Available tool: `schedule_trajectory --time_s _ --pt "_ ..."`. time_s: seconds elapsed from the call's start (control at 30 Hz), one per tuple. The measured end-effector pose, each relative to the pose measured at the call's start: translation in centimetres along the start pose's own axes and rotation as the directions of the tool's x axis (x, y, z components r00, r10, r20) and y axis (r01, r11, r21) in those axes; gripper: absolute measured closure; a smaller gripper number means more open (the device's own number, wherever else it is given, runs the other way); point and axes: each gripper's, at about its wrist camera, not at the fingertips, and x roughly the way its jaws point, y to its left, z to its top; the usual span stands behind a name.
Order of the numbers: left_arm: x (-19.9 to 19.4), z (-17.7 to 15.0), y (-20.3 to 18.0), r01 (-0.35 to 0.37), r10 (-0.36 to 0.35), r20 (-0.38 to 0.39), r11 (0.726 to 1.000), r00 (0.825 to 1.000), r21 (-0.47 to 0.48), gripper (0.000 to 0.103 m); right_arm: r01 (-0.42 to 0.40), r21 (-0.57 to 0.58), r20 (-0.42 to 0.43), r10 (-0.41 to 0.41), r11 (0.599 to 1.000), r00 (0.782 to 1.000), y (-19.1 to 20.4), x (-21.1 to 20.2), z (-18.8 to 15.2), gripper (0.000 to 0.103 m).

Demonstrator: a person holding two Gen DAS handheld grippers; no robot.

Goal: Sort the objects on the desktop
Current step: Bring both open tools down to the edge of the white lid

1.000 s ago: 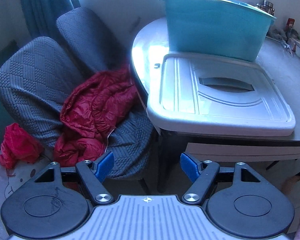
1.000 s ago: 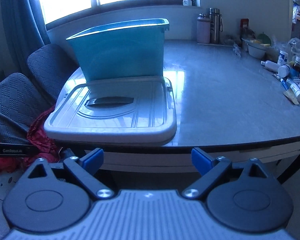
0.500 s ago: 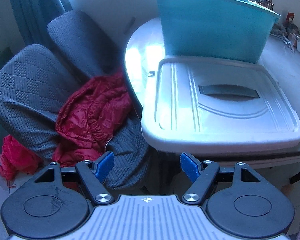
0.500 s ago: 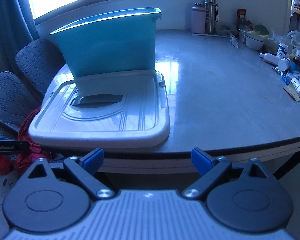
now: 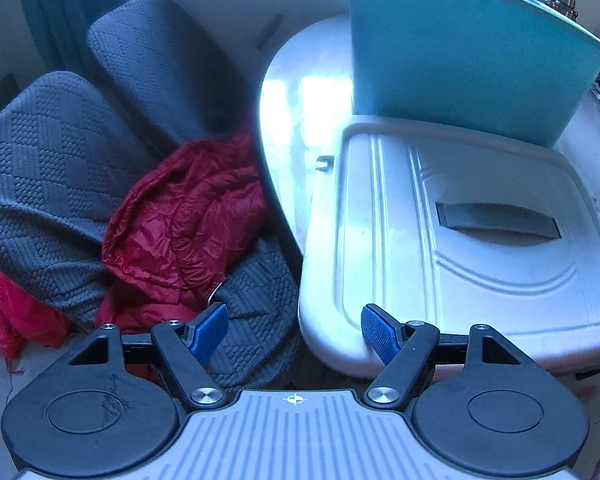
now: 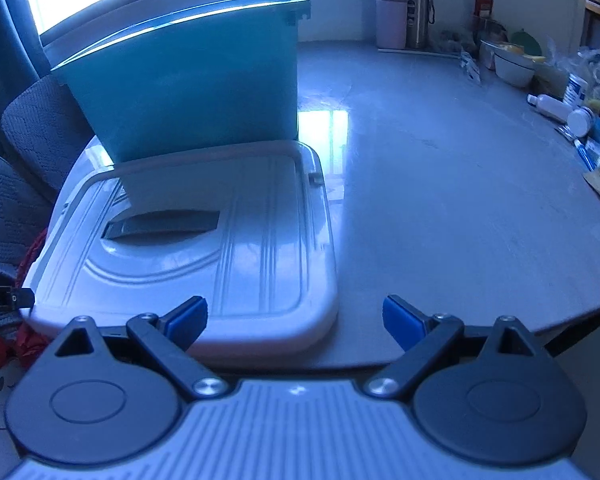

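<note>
A: Where does the teal storage bin (image 6: 188, 76) stand?

B: On the grey table (image 6: 460, 200), at its rounded end by the window. Take the bin as the mark for everything else. Its white lid (image 6: 204, 248) lies flat on the table directly in front of the bin, the back edge of the lid touching the bin's base, the near edge reaching to the table's rim or a little past it.

A: And the grippers?

B: The left gripper (image 5: 294, 332) has its blue pads spread wide with nothing between them; one pad hangs over the near left corner of the lid (image 5: 460, 248), the other over the chair side. The right gripper (image 6: 295, 320) is likewise spread and empty, its left pad over the lid's near edge, its right pad over bare table.

A: What is left of the bin?

B: Two dark grey chairs (image 5: 60, 168) with knitted covers, and a red jacket (image 5: 188, 216) crumpled on the nearer seat, just beside the table's curved rim.

A: And the things to sort?

B: Well to the right of the bin, along the far right side of the table: a heap of small bottles and tubes (image 6: 584, 128), a white bowl (image 6: 514, 68), and two flasks (image 6: 406, 12) against the wall behind. None of it is near either gripper. The small labels are too blurred to read.
</note>
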Motion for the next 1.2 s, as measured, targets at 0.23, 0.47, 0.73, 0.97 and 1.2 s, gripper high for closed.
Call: schedule_trajectory --time_s 0.23,0.47,0.73,0.97,1.2 --pt "1.9 2.2 -0.5 0.010 -0.010 -0.015 1.000 1.000 -0.008 0.027 -0.012 0.008 -0.039 0.012 1.000 0.999 -0.3 2.8 2.3 0.008" --pt "3.4 3.6 -0.3 0.024 -0.025 -0.031 0.999 0.999 -0.043 0.027 -0.017 0.023 -0.062 0.018 1.000 0.998 -0.6 4.6 3.8 0.008" --pt "4.8 4.5 -0.5 0.070 -0.074 -0.042 0.994 0.996 -0.084 0.027 -0.029 0.047 -0.065 0.032 0.998 0.997 -0.8 5.2 4.2 0.008" --pt "5.6 4.5 -0.2 0.117 -0.123 -0.044 0.985 0.991 -0.125 0.027 -0.026 0.055 -0.077 0.031 0.998 0.997 -1.3 5.4 4.2 0.008" --pt "6.9 4.8 0.2 0.229 -0.248 -0.070 0.950 0.966 -0.212 0.026 -0.031 0.052 -0.084 0.036 0.998 0.996 -1.1 5.1 4.1 0.008"
